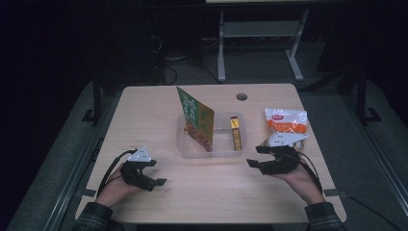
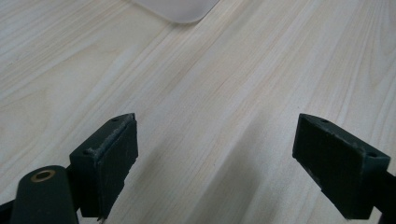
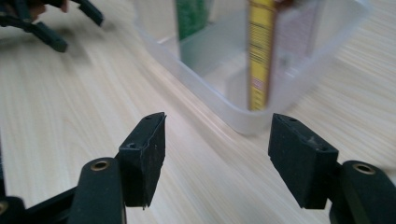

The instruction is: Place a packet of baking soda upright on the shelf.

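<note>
Both claws stand wide and hold nothing: the right claw (image 3: pixel 217 158) faces the clear bin's (image 1: pixel 185 144) near corner, the left claw (image 1: pixel 155 174) rests apart on the desk (image 1: pixel 144 110). Inside the bin, mid-desk, lean a green packet (image 1: pixel 196 120) and a yellow box (image 1: pixel 235 134). Judging by this, packing seems partly done, as an orange-and-white bag (image 1: pixel 286 121) lies outside beside the right claw.

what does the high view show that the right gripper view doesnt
High view alone: the orange-and-white snack bag on the table right of the clear bin, the person's forearms, the round hole near the far edge, and the right gripper from outside.

Right gripper view alone: its own two black jaws up close, standing apart with nothing between them, aimed at the bin's corner.

Both: the bin, the green packet and yellow box in it, and the left gripper.
</note>
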